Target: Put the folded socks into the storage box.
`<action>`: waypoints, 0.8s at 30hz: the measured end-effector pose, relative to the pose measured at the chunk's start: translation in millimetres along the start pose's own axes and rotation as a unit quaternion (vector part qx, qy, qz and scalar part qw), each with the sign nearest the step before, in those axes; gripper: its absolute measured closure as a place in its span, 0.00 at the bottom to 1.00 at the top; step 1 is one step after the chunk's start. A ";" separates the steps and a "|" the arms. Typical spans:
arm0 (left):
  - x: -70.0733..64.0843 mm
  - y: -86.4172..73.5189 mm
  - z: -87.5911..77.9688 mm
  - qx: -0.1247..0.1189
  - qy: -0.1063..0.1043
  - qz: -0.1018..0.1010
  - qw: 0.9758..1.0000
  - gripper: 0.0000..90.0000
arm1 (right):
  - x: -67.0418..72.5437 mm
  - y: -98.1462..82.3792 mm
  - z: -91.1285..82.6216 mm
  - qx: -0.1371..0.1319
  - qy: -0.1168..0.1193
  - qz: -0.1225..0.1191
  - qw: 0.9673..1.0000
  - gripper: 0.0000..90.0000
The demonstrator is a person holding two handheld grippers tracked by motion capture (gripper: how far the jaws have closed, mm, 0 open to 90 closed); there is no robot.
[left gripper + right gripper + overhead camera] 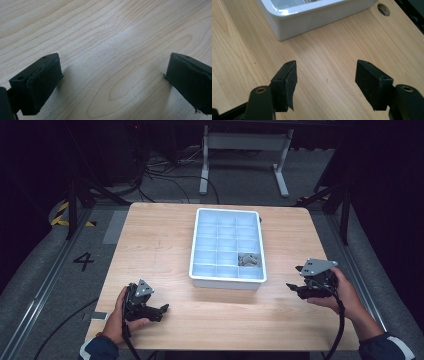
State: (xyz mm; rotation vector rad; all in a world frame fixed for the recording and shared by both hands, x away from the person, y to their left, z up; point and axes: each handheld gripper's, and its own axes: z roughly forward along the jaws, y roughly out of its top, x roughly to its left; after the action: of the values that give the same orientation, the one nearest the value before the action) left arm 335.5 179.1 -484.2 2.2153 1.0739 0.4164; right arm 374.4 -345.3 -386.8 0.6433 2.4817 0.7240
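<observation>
— Two grippers, both empty? Where are they?

— Yes. On the table [150,235], the left gripper [161,310] sits at about seven o'clock and the right gripper [292,287] at about four o'clock. Each has its jaws spread wide, with bare wood between them.

— Why so far out?

— Likely a ready pose; it leaves the white tray [227,281] at the centre unobstructed.

— Anything in the tray?

— One small grey heap [248,259], in a compartment at the tray's four o'clock corner. I cannot tell what it is.

— Which gripper is better placed for it?

— The right, I judge: its jaws face the tray's near corner [280,37].
</observation>
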 end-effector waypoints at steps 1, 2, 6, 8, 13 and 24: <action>0.0 0.0 0.0 0.000 0.000 0.000 1.000 0.01 | 0.3 -2.5 0.1 0.001 0.001 0.001 1.000 0.39; 0.0 0.0 0.0 0.000 0.000 0.000 1.000 0.01 | 0.4 -5.2 0.2 0.002 0.000 0.003 1.000 0.39; 0.0 0.0 0.0 0.000 0.000 0.000 1.000 0.01 | 0.8 -14.3 0.4 0.004 -0.001 0.007 1.000 0.38; 0.0 0.0 0.0 0.000 0.000 0.000 1.000 0.01 | 1.5 -20.8 0.7 0.004 0.000 0.010 1.000 0.38; 0.0 0.0 0.0 0.000 0.000 0.000 1.000 0.01 | 4.5 -34.5 0.6 0.002 0.005 0.014 1.000 0.37; -0.1 0.0 0.0 -0.001 0.001 0.000 1.000 0.01 | 5.7 -62.6 -2.3 -0.010 0.015 0.033 0.999 0.36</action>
State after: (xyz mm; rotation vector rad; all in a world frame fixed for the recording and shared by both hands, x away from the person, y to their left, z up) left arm 335.4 179.1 -484.3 2.2140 1.0741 0.4186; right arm 349.9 -389.9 -423.8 0.7162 2.4870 0.7863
